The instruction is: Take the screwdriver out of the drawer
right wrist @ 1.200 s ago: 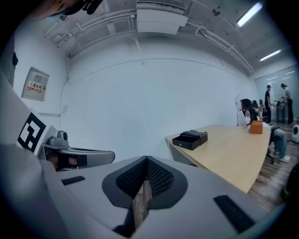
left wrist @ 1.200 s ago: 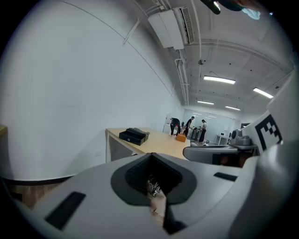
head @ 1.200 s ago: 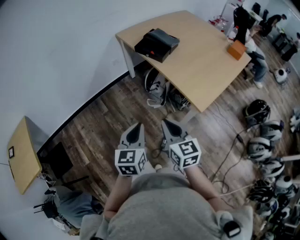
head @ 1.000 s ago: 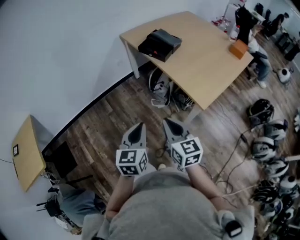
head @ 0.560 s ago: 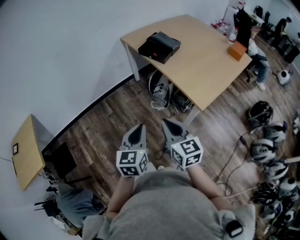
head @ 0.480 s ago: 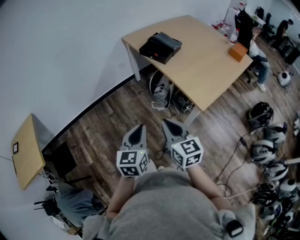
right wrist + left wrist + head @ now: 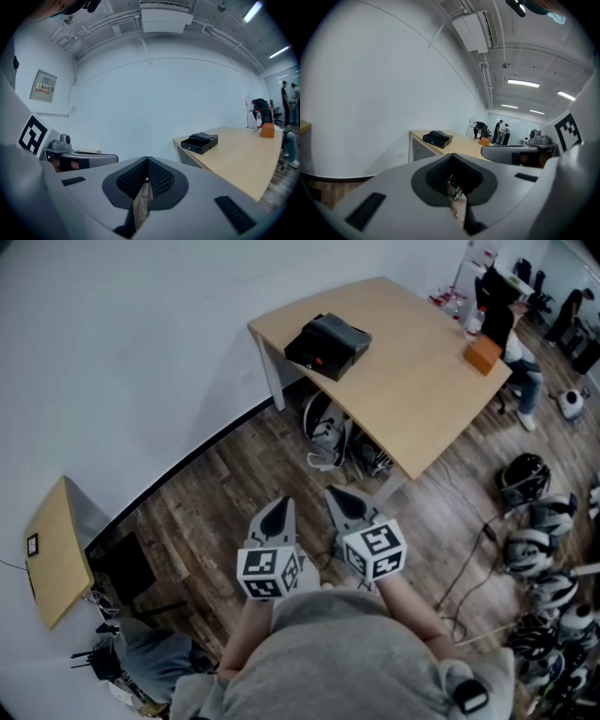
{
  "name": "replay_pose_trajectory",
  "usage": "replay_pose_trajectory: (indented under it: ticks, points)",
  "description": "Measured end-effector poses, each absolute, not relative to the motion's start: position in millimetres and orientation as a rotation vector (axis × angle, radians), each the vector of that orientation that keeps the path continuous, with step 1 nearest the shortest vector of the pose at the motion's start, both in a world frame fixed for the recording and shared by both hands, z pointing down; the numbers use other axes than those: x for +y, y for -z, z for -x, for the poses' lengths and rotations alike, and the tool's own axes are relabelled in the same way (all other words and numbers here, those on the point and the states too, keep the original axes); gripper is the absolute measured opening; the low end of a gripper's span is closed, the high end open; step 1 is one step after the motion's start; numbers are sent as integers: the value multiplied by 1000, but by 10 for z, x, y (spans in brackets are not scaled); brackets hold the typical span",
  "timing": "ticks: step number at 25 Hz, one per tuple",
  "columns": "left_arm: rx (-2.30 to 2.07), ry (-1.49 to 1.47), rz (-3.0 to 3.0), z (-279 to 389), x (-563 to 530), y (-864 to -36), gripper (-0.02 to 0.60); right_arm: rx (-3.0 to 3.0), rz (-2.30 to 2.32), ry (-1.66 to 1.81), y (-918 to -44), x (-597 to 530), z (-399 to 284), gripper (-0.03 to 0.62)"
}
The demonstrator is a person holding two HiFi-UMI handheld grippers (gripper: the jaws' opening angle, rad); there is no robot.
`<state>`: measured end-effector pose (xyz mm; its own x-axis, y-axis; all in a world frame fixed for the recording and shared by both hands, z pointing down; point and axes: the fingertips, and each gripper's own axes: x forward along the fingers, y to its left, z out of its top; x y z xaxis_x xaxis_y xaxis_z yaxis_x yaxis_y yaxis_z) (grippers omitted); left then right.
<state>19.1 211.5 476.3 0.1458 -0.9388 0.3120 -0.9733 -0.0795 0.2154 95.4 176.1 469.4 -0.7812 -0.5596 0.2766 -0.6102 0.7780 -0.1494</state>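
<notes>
Tools, two: left tool [image 7: 277, 509] and right tool [image 7: 339, 499], held side by side close to the person's chest, both narrow, tips together, nothing between them; the left gripper view [image 7: 451, 154] and right gripper view [image 7: 146, 159] confirm it.

Drawer box [image 7: 328, 340], one, black, on the large tabletop [image 7: 412, 381] at its corner by the wall [image 7: 141, 352], well apart from both tools. Screwdriver out of sight in every view.

Orange box [image 7: 484, 353], one, at the tabletop's far end. Small side tabletop [image 7: 52, 554], one, at the left edge.

Helmets [image 7: 523, 473], at least five, grouped on the floor [image 7: 225, 493] at right, cables [image 7: 469, 549] trailing near them. Bags [image 7: 328, 432] under the large tabletop.

Open room: bare wood floor between the tools and the tabletop's near edge, bounded by the wall at left and the helmets at right.
</notes>
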Motion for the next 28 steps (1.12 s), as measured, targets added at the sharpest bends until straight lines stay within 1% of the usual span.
replay_pose_trajectory:
  ticks: [11,28]
  points:
    - [-1765,-137,-2097,273,1123,-4801,0,-2705,-1006,-369,-4726,840,-554,0]
    - [-1652,-164,-2188,1112,-288,-4715,0,-2663,-1154,-357,-4600,-517,307,0]
